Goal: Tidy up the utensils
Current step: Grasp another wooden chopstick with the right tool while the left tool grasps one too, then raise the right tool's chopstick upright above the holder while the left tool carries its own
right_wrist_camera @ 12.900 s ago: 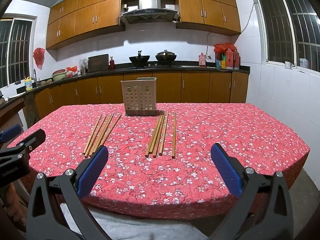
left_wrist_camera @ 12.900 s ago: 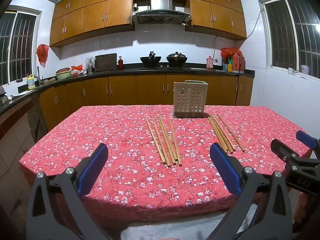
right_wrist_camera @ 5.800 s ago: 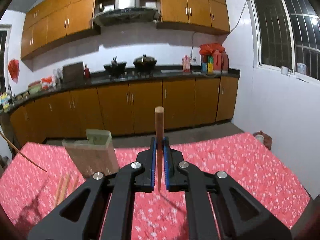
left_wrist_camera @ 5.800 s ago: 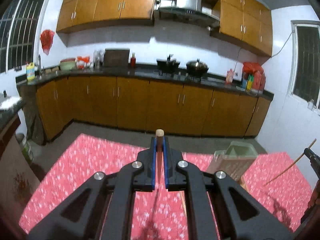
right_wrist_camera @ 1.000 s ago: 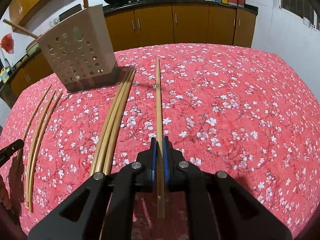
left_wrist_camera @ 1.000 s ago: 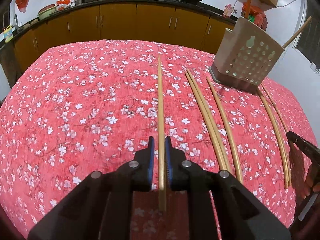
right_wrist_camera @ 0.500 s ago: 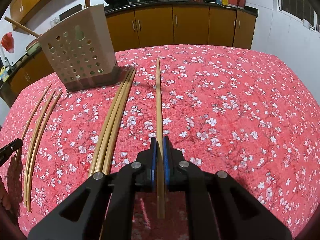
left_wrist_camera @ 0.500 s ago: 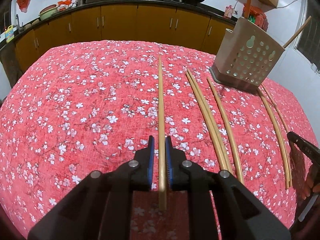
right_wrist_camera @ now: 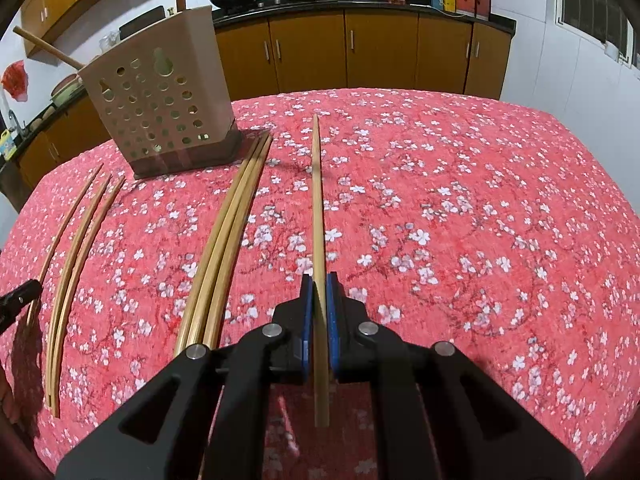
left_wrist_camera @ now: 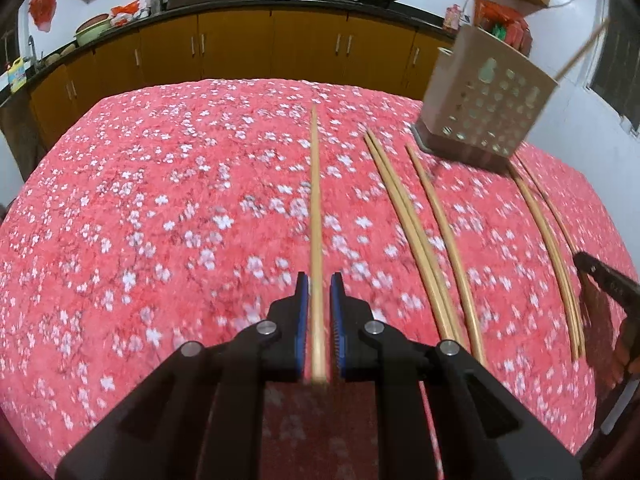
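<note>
The left tongs (left_wrist_camera: 319, 312) are clamped on one chopstick (left_wrist_camera: 315, 208), and the right tongs (right_wrist_camera: 316, 312) are clamped on another chopstick (right_wrist_camera: 317, 208); each stick runs forward from the blue pads and lies low along the red flowered cloth of the desk (right_wrist_camera: 480, 200). The perforated holder (right_wrist_camera: 160, 92) stands at the far side of the desk with two sticks already poking out of it. Loose chopsticks lie in groups to both sides of it: three together (right_wrist_camera: 228, 240) just left of the right tongs, others (left_wrist_camera: 424, 220) right of the left tongs. The step in hand looks like the pick-up of a fresh pair. Next, each stick probably needs lifting, tipping upright and lowering into the holder's open top
</note>
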`<state>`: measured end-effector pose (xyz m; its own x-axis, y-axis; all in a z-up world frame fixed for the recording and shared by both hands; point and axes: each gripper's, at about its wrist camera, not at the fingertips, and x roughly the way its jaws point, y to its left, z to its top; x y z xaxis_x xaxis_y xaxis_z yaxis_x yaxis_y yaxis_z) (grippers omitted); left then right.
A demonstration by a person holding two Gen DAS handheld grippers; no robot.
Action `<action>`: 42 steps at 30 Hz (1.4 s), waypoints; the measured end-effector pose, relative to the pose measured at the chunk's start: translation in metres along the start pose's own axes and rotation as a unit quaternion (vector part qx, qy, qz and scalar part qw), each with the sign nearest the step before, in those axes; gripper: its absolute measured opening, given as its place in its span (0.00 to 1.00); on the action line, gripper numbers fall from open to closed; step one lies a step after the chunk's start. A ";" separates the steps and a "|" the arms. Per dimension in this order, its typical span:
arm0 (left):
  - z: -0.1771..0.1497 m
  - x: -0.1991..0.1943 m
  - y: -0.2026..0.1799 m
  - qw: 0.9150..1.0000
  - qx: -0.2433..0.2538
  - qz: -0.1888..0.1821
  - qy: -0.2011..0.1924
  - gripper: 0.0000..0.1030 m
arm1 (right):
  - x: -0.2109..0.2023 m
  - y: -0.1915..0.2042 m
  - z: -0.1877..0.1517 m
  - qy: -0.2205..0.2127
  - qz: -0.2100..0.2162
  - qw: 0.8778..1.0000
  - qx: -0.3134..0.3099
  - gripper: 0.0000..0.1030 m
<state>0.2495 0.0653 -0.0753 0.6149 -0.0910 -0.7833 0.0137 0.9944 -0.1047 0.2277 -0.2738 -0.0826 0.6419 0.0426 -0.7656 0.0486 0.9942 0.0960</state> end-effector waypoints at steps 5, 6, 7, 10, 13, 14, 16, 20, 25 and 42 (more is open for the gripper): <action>-0.006 -0.002 -0.006 1.000 0.016 0.018 -0.002 0.11 | 0.000 -0.001 0.001 0.000 0.002 1.000 0.001 0.07; -0.006 -0.001 -0.006 1.000 0.016 0.022 -0.001 0.09 | 0.000 -0.001 0.001 0.000 0.004 1.000 0.002 0.07; -0.006 -0.001 -0.006 1.000 0.019 0.023 -0.001 0.08 | -0.001 -0.002 0.001 0.001 0.004 1.000 0.003 0.07; -0.005 -0.002 -0.004 1.000 0.020 0.019 0.009 0.08 | -0.009 -0.006 0.002 -0.006 0.007 1.000 0.009 0.07; -0.001 -0.008 0.000 1.000 0.018 0.016 0.008 0.08 | -0.025 -0.010 0.007 -0.028 0.009 0.999 0.015 0.07; 0.000 -0.012 0.002 1.000 0.018 0.016 0.004 0.08 | -0.032 -0.013 0.010 -0.037 0.009 0.999 0.017 0.07; 0.004 -0.022 0.004 1.000 0.016 0.011 -0.006 0.08 | -0.044 -0.018 0.015 -0.054 0.008 0.998 0.021 0.07; 0.015 -0.043 0.006 0.999 0.016 0.005 -0.033 0.08 | -0.064 -0.026 0.024 -0.082 0.007 0.996 0.027 0.07; 0.029 -0.069 0.007 0.997 0.010 -0.006 -0.073 0.08 | -0.084 -0.033 0.034 -0.120 0.007 0.992 0.042 0.07; 0.078 -0.133 0.001 0.981 -0.006 -0.027 -0.193 0.08 | -0.121 -0.031 0.060 -0.198 0.003 0.979 0.037 0.07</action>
<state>0.2295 0.0827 0.0762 0.8664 -0.1131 -0.4864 0.0456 0.9879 -0.1486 0.1948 -0.3157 0.0451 0.8884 -0.0075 -0.4590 0.0892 0.9836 0.1566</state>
